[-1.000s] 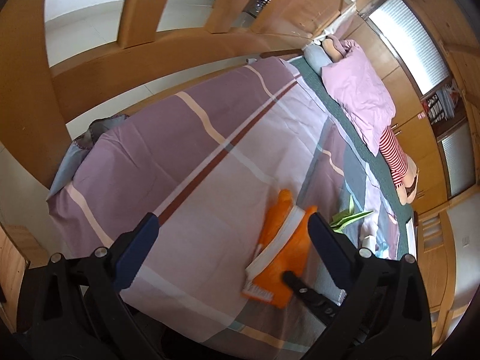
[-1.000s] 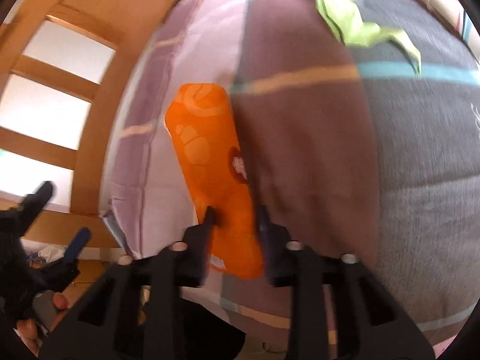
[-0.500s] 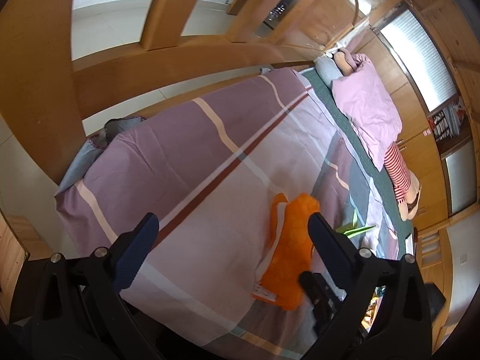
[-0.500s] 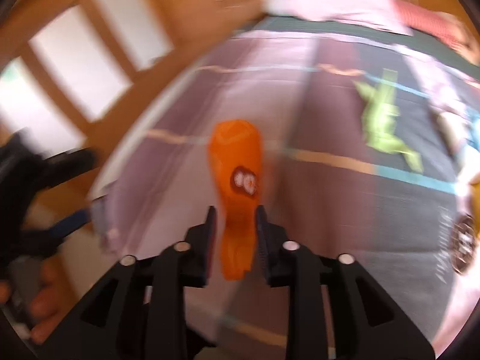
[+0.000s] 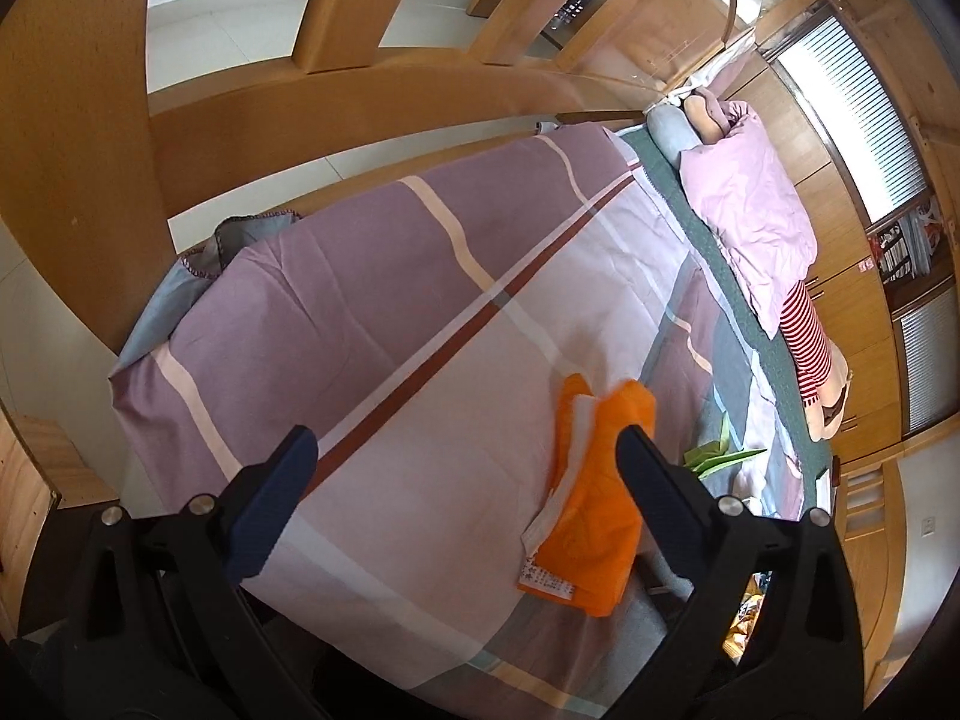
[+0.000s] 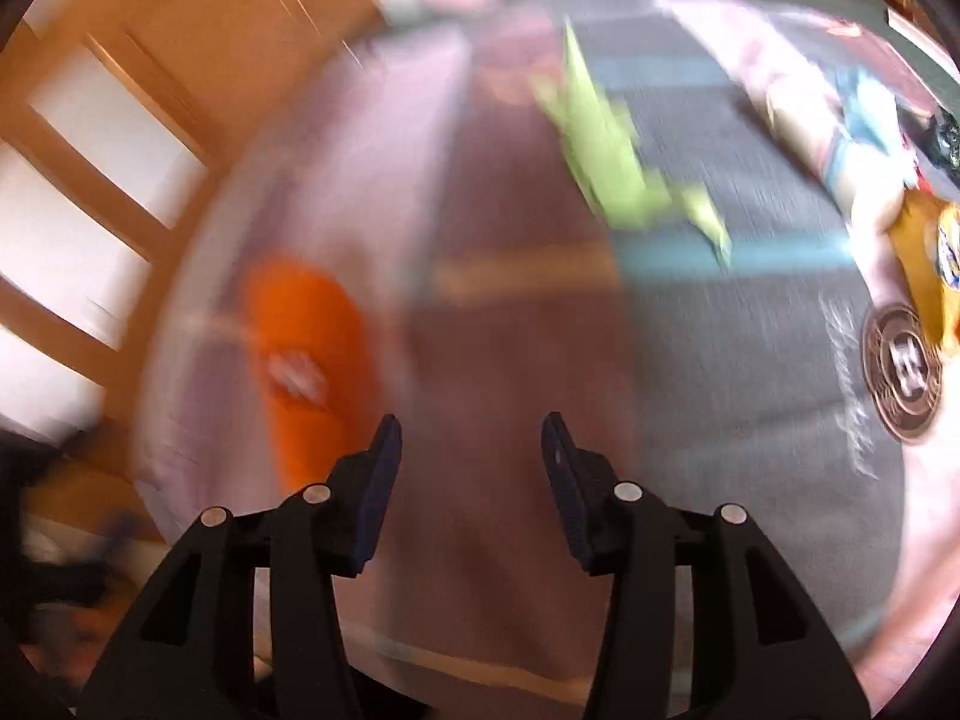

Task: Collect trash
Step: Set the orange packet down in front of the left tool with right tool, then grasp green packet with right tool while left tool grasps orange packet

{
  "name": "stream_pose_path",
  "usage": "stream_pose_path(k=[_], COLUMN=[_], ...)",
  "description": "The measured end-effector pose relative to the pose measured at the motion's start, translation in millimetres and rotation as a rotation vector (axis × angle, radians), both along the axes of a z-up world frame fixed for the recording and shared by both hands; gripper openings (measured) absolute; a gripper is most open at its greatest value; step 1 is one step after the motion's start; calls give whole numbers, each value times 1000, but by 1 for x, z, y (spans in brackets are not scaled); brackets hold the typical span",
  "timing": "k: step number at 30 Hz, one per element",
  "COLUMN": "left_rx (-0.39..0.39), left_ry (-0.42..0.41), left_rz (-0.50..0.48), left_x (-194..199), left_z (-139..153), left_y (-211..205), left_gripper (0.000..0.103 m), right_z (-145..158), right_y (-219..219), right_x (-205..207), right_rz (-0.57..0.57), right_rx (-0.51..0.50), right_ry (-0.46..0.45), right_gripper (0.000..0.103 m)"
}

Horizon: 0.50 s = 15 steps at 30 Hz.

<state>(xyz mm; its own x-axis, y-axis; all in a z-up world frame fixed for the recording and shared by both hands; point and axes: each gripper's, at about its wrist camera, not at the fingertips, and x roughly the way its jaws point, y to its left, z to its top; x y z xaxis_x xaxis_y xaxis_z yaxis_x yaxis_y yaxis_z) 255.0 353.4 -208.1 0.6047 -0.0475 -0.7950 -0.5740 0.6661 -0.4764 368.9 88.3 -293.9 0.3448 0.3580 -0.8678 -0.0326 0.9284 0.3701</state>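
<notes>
An orange snack wrapper (image 5: 591, 498) lies on the striped bedspread (image 5: 372, 312), near the bed's front edge. It also shows, blurred, in the right wrist view (image 6: 306, 372). A green crumpled wrapper (image 6: 606, 150) lies farther along the bed; it shows in the left wrist view (image 5: 717, 456) too. My left gripper (image 5: 468, 474) is open and empty above the bedspread, with its right finger beside the orange wrapper. My right gripper (image 6: 471, 456) is open and empty, to the right of the orange wrapper.
A pink quilt (image 5: 756, 210) and a striped-sleeved doll (image 5: 810, 348) lie at the far side of the bed. A wooden bed frame (image 5: 360, 114) curves behind. A round brown badge (image 6: 906, 372) and yellow packaging (image 6: 930, 264) lie at the right.
My right gripper held the orange wrapper, lifted it, then opened and let it go onto the bed. The right view has swung right and is blurred. The left gripper stayed open.
</notes>
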Motion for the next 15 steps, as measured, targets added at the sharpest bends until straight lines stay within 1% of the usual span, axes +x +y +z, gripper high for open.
stream_pose_path(k=[1, 3, 4, 6, 7, 8, 9, 11, 13, 14, 15], left_rx=[1, 3, 3, -5, -9, -9, -8, -5, 2, 9, 19], left_ry=[-1, -1, 0, 1, 0, 0, 0, 3, 20, 31, 45], left_rz=[-2, -4, -3, 7, 15, 17, 19, 18, 6, -7, -29], left_x=[0, 0, 0, -1, -1, -1, -2, -1, 2, 4, 8], left_z=[0, 0, -1, -1, -2, -2, -2, -3, -5, -7, -9], left_y=[0, -1, -1, 1, 2, 2, 3, 5, 5, 4, 1], left_gripper=[99, 99, 99, 99, 99, 99, 99, 99, 99, 99, 99], right_z=[-2, 5, 12, 26, 29, 31, 33, 37, 41, 42, 43], right_y=[3, 14, 23, 49, 60, 68, 73, 65, 30, 14, -5], right_x=[1, -1, -6, -17, -22, -25, -27, -25, -15, -10, -6], right_rz=[21, 90, 149, 309, 374, 409, 417, 337, 136, 57, -28], right_rx=[32, 68, 84, 99, 104, 94, 60, 9, -25, -25, -31], right_ry=[11, -26, -67, -137, -152, -164, -187, -218, -243, -250, -259], right_gripper=[48, 48, 48, 48, 48, 48, 48, 48, 48, 49, 53])
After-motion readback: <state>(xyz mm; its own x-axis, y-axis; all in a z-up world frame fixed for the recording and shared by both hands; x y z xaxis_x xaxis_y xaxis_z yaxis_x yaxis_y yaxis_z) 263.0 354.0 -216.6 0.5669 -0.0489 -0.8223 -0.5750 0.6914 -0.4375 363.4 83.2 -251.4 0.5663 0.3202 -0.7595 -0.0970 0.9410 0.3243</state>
